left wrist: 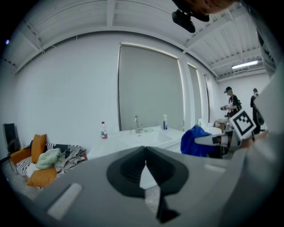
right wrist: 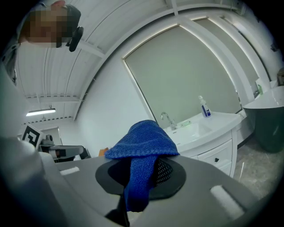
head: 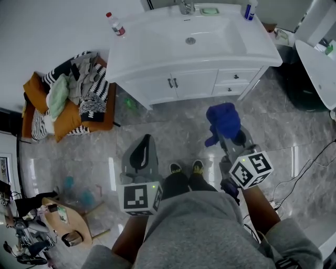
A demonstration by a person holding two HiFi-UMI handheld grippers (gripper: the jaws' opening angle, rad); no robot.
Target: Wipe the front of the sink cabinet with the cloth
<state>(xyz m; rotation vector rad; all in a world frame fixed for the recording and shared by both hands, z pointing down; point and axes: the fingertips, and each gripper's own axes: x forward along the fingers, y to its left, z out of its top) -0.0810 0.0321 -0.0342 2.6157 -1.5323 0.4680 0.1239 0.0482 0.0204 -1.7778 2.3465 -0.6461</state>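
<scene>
The white sink cabinet (head: 194, 84) stands ahead of me, its doors and drawers facing me; it also shows as the sink cabinet (right wrist: 217, 153) in the right gripper view. My right gripper (head: 224, 131) is shut on a blue cloth (head: 223, 120), held up well short of the cabinet front. In the right gripper view the blue cloth (right wrist: 142, 150) drapes over the jaws. My left gripper (head: 140, 153) is held beside it, shut with nothing in it. From the left gripper view the cloth (left wrist: 197, 141) appears at right.
A red-capped bottle (head: 116, 24) and a blue-capped bottle (head: 250, 9) stand on the countertop. A pile of cushions and clothes (head: 71, 100) lies left of the cabinet. A second white basin (head: 317, 68) is at right. A small round table (head: 71, 226) is at lower left.
</scene>
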